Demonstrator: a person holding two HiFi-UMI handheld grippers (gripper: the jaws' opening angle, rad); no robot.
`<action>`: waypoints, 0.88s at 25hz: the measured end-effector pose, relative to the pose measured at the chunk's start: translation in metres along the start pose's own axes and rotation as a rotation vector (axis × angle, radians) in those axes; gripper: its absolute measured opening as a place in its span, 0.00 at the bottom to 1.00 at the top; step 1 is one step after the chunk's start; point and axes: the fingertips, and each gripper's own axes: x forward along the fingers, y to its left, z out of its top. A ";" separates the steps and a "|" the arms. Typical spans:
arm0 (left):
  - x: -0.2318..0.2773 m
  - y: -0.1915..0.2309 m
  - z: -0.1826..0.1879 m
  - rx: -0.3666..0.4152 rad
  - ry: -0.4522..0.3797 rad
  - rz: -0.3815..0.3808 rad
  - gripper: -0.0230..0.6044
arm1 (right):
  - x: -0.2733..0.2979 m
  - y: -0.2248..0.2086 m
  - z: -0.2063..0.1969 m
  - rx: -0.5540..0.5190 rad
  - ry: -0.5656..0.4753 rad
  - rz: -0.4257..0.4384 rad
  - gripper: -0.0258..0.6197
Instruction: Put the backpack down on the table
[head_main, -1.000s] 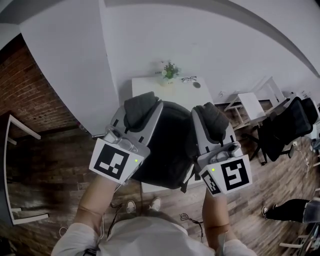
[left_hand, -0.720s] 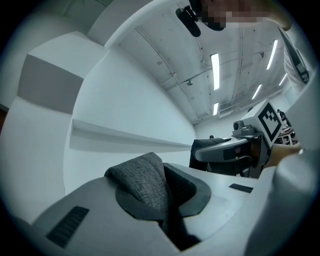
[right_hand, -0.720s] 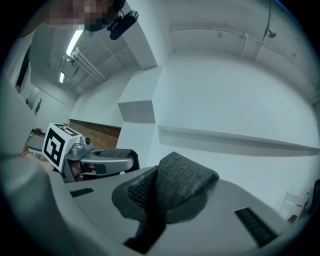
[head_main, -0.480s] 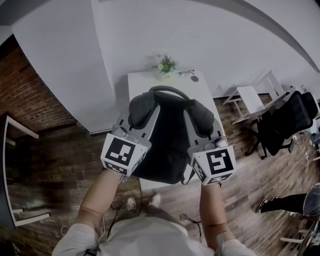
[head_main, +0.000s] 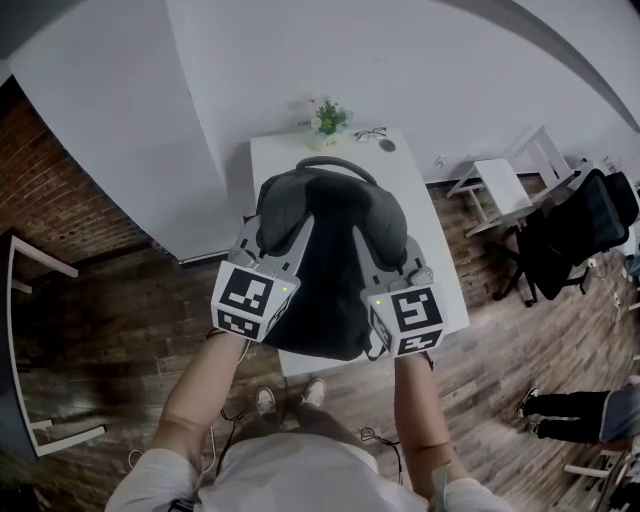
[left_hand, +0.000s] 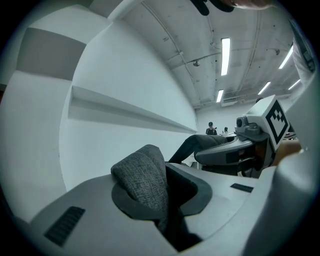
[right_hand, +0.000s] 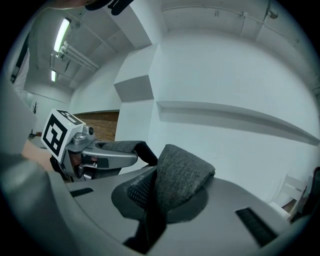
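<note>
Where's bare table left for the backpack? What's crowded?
Bare: the white table strip right of the backpack, and the far-left corner beside the plant. Crowded: the far end, holding the plant, glasses and a small round object. The tabletop under the backpack is hidden.

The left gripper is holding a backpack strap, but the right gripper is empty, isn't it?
Not quite. The right gripper isn't empty: the right gripper view shows its jaws shut on a grey strap of the backpack too. The left gripper does hold the other strap.
</note>
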 end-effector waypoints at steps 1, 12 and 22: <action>0.003 0.000 -0.006 -0.006 0.013 -0.001 0.11 | 0.003 -0.001 -0.006 0.003 0.011 -0.001 0.12; 0.029 0.003 -0.056 -0.066 0.115 0.004 0.17 | 0.035 -0.013 -0.055 0.036 0.079 -0.045 0.12; 0.046 0.013 -0.084 -0.095 0.163 0.024 0.29 | 0.054 -0.020 -0.088 0.042 0.159 -0.029 0.12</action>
